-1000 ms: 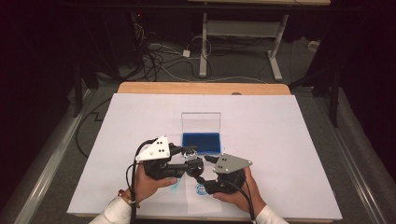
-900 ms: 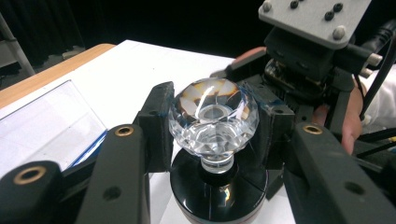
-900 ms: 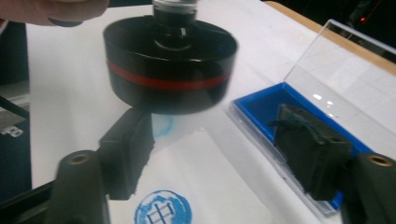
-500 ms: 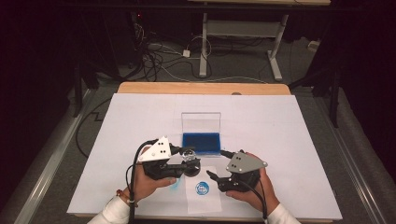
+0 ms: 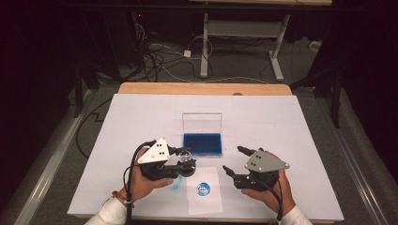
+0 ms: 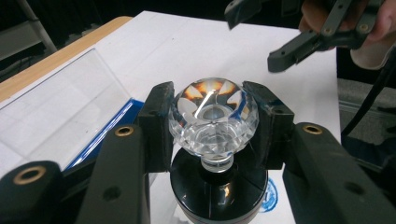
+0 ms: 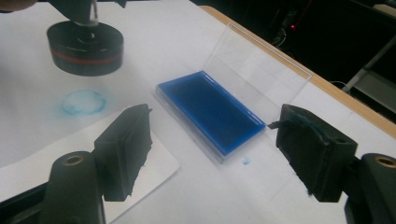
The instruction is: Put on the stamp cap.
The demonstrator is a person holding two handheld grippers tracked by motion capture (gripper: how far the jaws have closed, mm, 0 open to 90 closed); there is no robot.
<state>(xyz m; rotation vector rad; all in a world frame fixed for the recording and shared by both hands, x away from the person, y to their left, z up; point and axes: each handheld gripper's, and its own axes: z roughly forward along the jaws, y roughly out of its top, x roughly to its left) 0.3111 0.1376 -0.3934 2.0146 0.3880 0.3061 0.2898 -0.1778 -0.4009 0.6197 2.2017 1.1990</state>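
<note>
My left gripper (image 5: 186, 160) is shut on the faceted clear knob of a stamp (image 6: 212, 114), whose round black base (image 7: 85, 44) hangs below the jaws. It sits just above the top left corner of a white card (image 5: 203, 190) that bears a round blue print. Right of the card, my right gripper (image 5: 232, 159) is open; its jaws have just been opening and nothing is between them. An open blue ink pad (image 5: 202, 143) lies beyond both grippers, and the right gripper's fingers (image 7: 123, 149) frame it in the right gripper view. The other gripper (image 6: 268, 32) shows at the top right of the left gripper view.
The ink pad's clear lid (image 5: 202, 122) stands upright behind it. A faint blue ring smudge (image 7: 83, 102) marks the white sheet (image 5: 291, 126) near the stamp base. A wooden table edge (image 5: 202, 88) runs along the back, with cables on the floor beyond.
My right gripper has drawn away to the right from the stamp and its jaws stand wider apart. The left gripper and the stamp have stayed in place.
</note>
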